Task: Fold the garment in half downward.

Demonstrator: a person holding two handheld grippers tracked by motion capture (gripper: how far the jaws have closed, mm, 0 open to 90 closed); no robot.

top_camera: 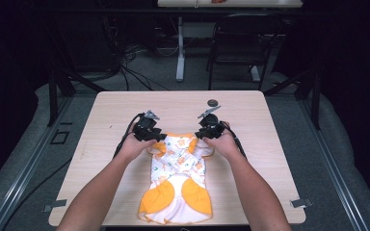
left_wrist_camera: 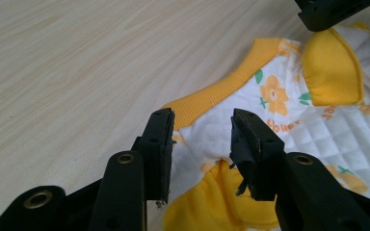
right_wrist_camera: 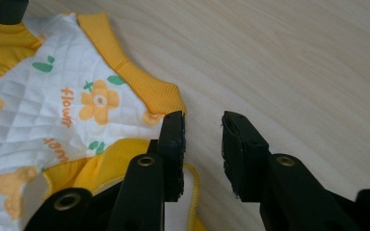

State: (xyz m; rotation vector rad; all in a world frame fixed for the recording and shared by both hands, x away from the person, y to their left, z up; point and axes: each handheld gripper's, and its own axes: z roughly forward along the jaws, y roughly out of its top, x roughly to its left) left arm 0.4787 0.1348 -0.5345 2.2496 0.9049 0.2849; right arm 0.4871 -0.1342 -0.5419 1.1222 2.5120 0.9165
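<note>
A small white quilted garment (top_camera: 176,178) with orange flowers and yellow patches lies flat on the wooden table (top_camera: 125,106), its yellow ribbed band at the far end. My left gripper (top_camera: 160,137) rests at the garment's far left corner. In the left gripper view this gripper (left_wrist_camera: 200,130) stands open, with the garment (left_wrist_camera: 270,96) under the gap and no pad pressing on it. My right gripper (top_camera: 198,134) is at the far right corner. It (right_wrist_camera: 203,127) is open over bare wood, just beside the garment's yellow band (right_wrist_camera: 139,82).
A small dark round object (top_camera: 213,102) lies on the table beyond the grippers. Bare wood stretches to either side of the garment. Behind the table stand a black chair (top_camera: 243,43) and a white table leg (top_camera: 180,53).
</note>
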